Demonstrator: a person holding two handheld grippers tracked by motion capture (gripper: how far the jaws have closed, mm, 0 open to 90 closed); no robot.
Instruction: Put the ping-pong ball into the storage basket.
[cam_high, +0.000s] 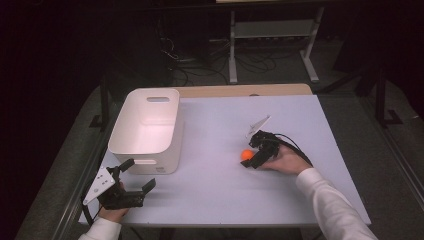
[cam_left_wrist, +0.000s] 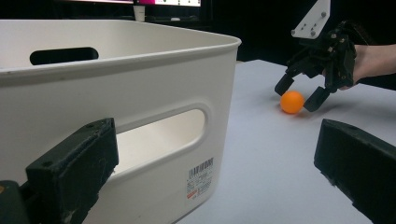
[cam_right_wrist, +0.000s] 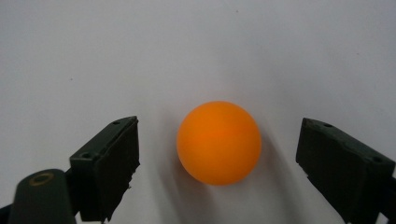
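My right claw (cam_high: 251, 156) rested low on the pale table (cam_high: 280, 200), with the orange ball (cam_high: 246, 154) lying between its two jaws. The high view placed this pair right of the table's middle, well apart from the white bin (cam_high: 150, 127) at the left. That view did not resolve the gaps at the pads. The right gripper view did: the ball (cam_right_wrist: 218, 142) sat on the table midway between the jaws, a clear strip of table visible on each side, so neither pad touched it. The claw was therefore spread around the ball, not pinching it.

The left gripper view supplied the side aspect. There my right claw (cam_left_wrist: 299, 93) angled down toward the ball (cam_left_wrist: 292, 101), one jaw tip just beside it on the right, the other above and to its left. The same view showed the near wall of the bin (cam_left_wrist: 154, 88) with its handle slot and a barcode label (cam_left_wrist: 201, 179), details the high view gave only faintly.

My left claw (cam_high: 136, 176) lay near the table's front edge, just in front of the bin, jaws spread wide with nothing between them.
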